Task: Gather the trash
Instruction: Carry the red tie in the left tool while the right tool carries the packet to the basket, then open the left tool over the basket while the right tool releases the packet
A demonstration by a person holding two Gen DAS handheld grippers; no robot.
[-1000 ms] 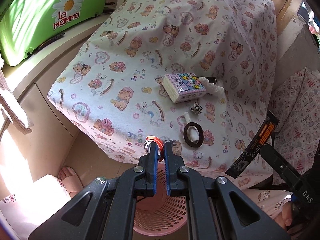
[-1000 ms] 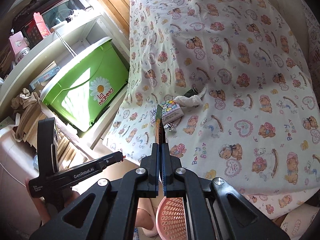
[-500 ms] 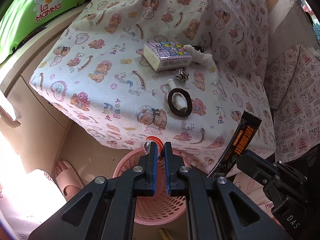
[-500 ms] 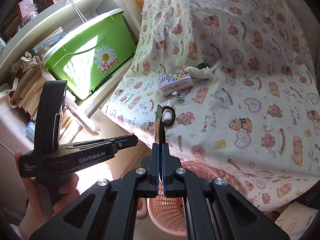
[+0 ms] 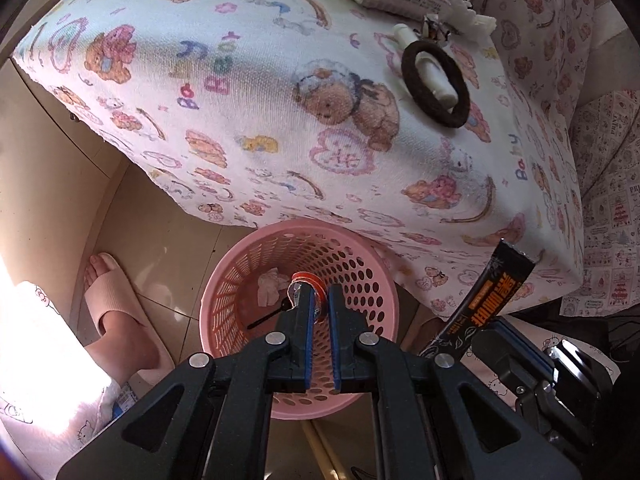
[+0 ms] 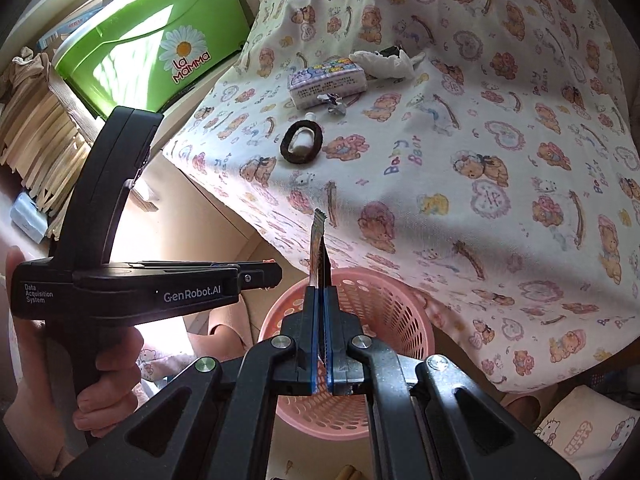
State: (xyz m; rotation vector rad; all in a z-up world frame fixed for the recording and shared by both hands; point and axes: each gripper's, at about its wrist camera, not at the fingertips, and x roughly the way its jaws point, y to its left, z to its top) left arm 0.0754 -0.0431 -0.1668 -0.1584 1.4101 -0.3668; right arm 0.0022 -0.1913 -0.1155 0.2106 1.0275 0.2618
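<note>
My left gripper (image 5: 319, 292) is shut on a small red-rimmed lid (image 5: 306, 281) and holds it over the pink perforated basket (image 5: 236, 276) on the floor. A white crumpled tissue (image 5: 270, 286) lies inside the basket. My right gripper (image 6: 320, 294) is shut on a black and orange snack wrapper (image 6: 319, 246), upright above the basket rim (image 6: 404, 284). The wrapper also shows in the left wrist view (image 5: 486, 304). On the bear-print cloth (image 6: 460, 128) lie a tissue pack (image 6: 326, 80), a crumpled tissue (image 6: 382, 62), a foil scrap (image 6: 334, 104) and a black hair tie (image 6: 300, 142) around a white tube.
A green La Mamma bin (image 6: 160, 44) stands on a shelf at the left. The person's foot in a pink slipper (image 5: 116, 304) is on the tiled floor left of the basket. The table edge overhangs the basket's far side.
Both grippers have moved down and closer to the table edge. The left gripper with the lid is now over the basket's mouth, and the wrapper is above the rim.
</note>
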